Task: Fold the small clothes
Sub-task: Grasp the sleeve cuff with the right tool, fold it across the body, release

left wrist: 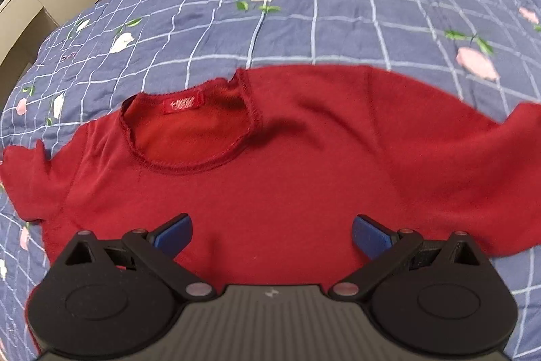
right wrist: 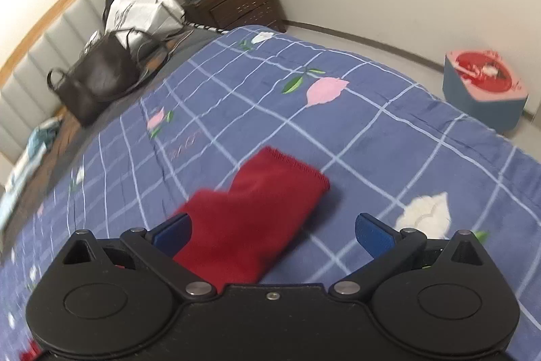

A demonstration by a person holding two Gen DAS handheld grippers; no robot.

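A small red knit sweater [left wrist: 287, 158] lies spread flat on the blue checked bedspread [left wrist: 304, 16], neck opening with its label toward the upper left, sleeves out to both sides. My left gripper [left wrist: 272, 234] is open, its blue fingertips [left wrist: 174, 234] wide apart just above the sweater's body. In the right wrist view one red sleeve [right wrist: 250, 219] stretches away over the bedspread [right wrist: 372, 124]. My right gripper [right wrist: 272, 232] is open and hovers over that sleeve, which passes close to the left finger [right wrist: 172, 234].
A dark handbag [right wrist: 94, 80], a white bag [right wrist: 142, 9] and a padded headboard [right wrist: 40, 63] stand at the far left. A wooden nightstand [right wrist: 236, 5] holds a bulging plastic bag. A blue stool [right wrist: 483, 90] stands on the floor right of the bed.
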